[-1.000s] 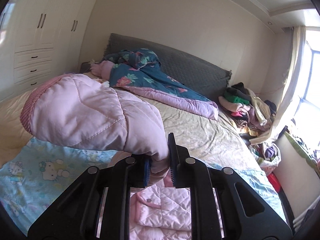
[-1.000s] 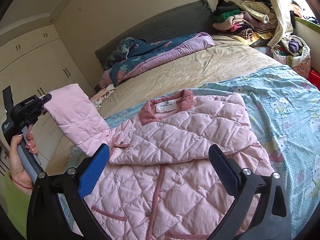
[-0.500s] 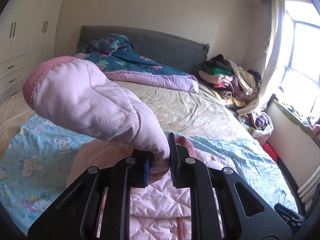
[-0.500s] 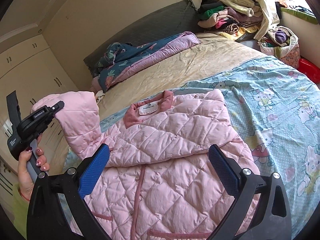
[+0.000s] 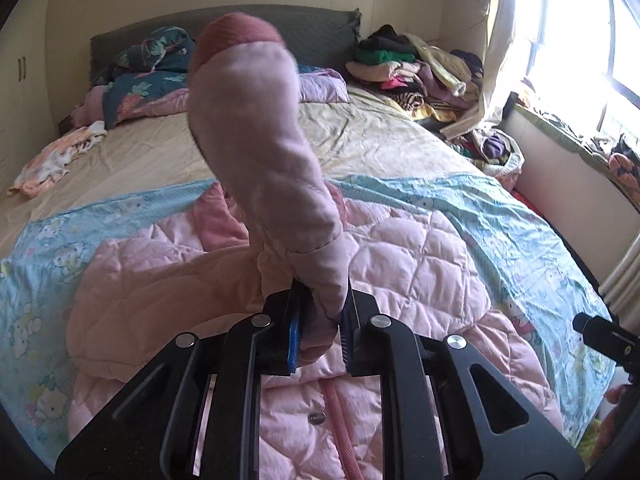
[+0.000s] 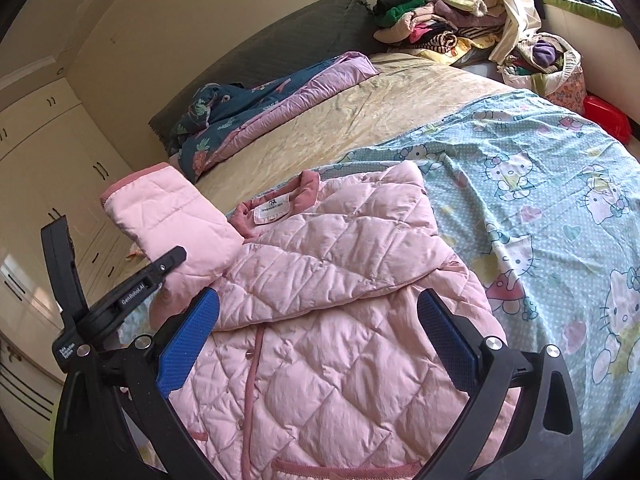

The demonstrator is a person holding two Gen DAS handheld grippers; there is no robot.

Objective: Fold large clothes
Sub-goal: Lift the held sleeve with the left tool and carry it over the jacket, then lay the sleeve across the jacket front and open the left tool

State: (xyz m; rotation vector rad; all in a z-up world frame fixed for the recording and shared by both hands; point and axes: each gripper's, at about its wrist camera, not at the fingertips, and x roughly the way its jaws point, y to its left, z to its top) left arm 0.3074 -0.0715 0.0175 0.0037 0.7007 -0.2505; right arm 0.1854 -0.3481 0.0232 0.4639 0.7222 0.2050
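sleeve [image 5: 256, 152], long axis running up and away from left gripper [image 5: 320, 340], clamped at its near end. jacket [image 6: 340, 300] body lies flat below. right gripper [image 6: 320, 328] spread wide, empty, above jacket front.

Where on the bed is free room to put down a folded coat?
The beige sheet is bare between the pink coat and the floral quilt. The cartoon blanket is free right of the coat. It is crowded at the clothes pile in the far corner.
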